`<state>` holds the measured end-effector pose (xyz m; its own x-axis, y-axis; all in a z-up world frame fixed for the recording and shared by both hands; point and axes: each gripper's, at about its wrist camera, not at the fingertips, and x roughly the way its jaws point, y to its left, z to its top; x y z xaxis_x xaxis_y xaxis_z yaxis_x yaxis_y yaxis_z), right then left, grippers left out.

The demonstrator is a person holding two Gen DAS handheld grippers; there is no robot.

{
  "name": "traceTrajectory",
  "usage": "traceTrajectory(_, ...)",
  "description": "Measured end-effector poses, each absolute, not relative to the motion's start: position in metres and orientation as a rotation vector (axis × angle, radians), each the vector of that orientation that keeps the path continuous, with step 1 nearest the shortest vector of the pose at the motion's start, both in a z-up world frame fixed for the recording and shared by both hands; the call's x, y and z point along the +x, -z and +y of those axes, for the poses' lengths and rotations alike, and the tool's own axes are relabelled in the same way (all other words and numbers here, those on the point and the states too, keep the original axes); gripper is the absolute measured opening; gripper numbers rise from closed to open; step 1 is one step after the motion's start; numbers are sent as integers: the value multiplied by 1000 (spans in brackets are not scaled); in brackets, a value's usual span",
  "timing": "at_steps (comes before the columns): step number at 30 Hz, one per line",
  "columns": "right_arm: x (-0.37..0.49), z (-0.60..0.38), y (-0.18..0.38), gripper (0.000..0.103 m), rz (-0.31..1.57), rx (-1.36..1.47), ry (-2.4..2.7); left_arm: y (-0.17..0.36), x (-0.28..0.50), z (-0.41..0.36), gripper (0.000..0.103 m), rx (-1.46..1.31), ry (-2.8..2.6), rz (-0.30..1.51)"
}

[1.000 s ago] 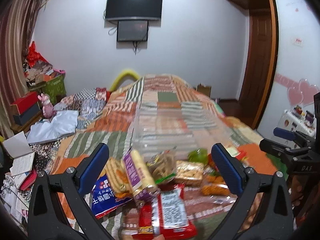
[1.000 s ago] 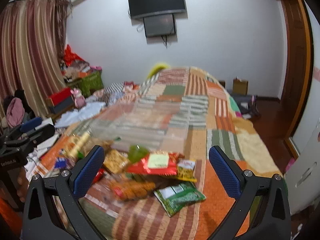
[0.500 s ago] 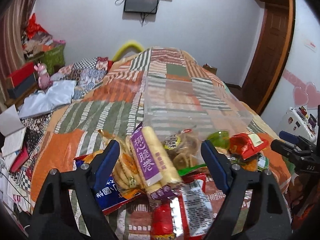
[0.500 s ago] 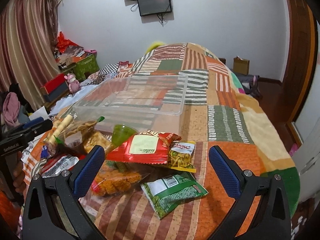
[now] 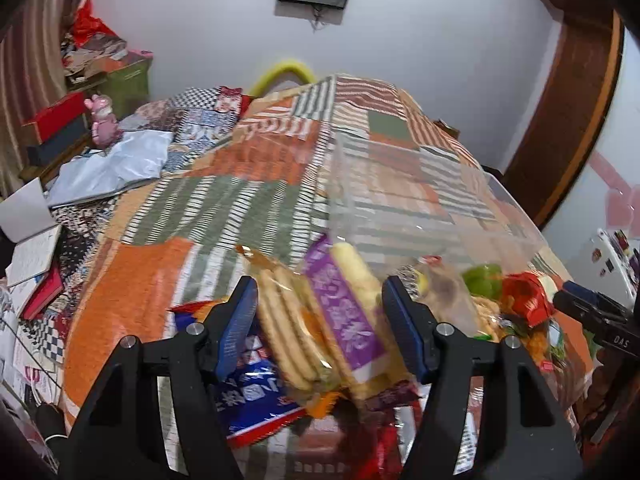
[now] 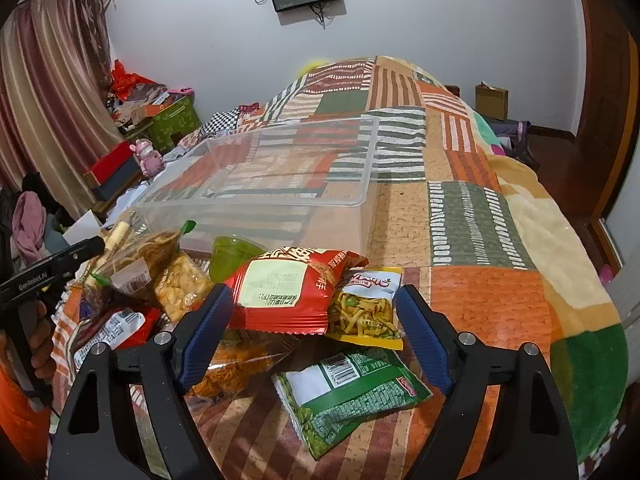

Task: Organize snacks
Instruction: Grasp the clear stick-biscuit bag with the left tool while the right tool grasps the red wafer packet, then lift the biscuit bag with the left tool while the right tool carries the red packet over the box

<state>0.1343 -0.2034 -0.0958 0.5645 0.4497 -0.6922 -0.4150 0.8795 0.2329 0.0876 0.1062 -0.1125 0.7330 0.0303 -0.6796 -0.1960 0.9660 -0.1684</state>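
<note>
A pile of snack packets lies on the patchwork quilt in front of a clear plastic bin (image 6: 280, 184), which also shows in the left wrist view (image 5: 420, 208). My left gripper (image 5: 320, 328) is open, its jaws on either side of a biscuit pack (image 5: 284, 328) and a purple pack of egg rolls (image 5: 348, 320). My right gripper (image 6: 314, 332) is open, its jaws flanking a red packet (image 6: 288, 292) and a yellow noodle-snack packet (image 6: 368, 308). A green pea packet (image 6: 352, 392) lies below them.
A green cup (image 6: 232, 256), a noodle bag (image 6: 136, 256) and an orange snack bag (image 6: 240, 364) sit in the pile. A blue packet (image 5: 256, 400) lies under the biscuits. Books and clutter lie left of the bed (image 5: 36, 240). The door (image 5: 568, 112) is at the right.
Both grippers have moved forward and down toward the snack pile. The left jaws have narrowed around the biscuit and purple packs. The right jaws have come down around the red packet.
</note>
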Motion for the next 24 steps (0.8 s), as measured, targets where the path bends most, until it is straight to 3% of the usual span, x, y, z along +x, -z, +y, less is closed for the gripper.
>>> traceTrajectory(7, 138, -199, 96, 78, 839, 53, -530, 122, 89, 122, 59, -270, -154, 780)
traceTrajectory(9, 139, -195, 98, 78, 844, 41, -535, 129, 90, 125, 50, -283, -151, 803)
traceTrajectory(14, 142, -185, 103, 78, 868, 27, -555, 134, 90, 130, 40, -323, -143, 814)
traceTrajectory(24, 149, -164, 108, 82, 898, -7, -576, 138, 96, 119, 36, -237, -158, 828)
